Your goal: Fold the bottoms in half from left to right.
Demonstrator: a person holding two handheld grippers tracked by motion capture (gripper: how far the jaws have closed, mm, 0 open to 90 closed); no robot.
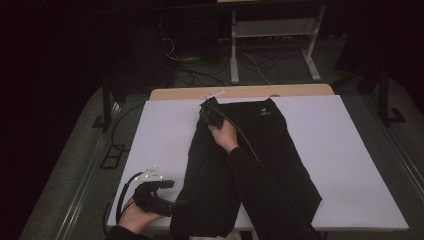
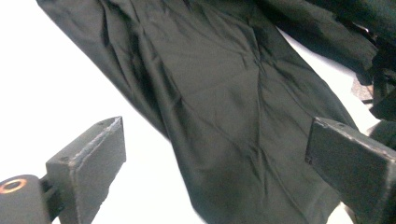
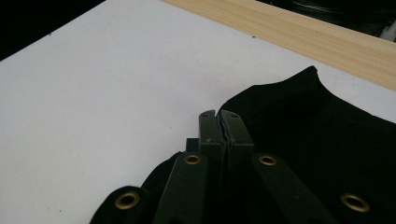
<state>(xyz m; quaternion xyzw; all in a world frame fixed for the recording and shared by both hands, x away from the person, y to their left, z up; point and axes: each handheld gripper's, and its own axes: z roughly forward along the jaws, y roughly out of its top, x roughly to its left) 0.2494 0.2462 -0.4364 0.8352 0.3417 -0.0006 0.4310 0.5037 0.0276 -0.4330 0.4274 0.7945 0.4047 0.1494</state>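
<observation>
A black garment [image 1: 270,145] lies spread down the middle of the white table cover [image 1: 360,160]. It has a small white logo near its far end. My right gripper [image 1: 207,107] rests at the garment's far left corner, and the person's arm lies along the cloth. In the right gripper view its jaws [image 3: 218,114] are pressed together over the garment's [image 3: 317,140] edge; I cannot tell whether cloth is pinched between them. My left gripper [image 1: 172,195] sits at the near left, beside the garment's lower edge. Its jaws [image 2: 215,135] stand wide apart, with the dark cloth [image 2: 224,93] lying beyond them and untouched.
A strip of bare wooden table [image 1: 250,92] shows past the cover's far edge, also as wood [image 3: 303,37] in the right gripper view. Behind it stand a white metal frame [image 1: 272,30] and loose cables on the floor. White cover lies on both sides of the garment.
</observation>
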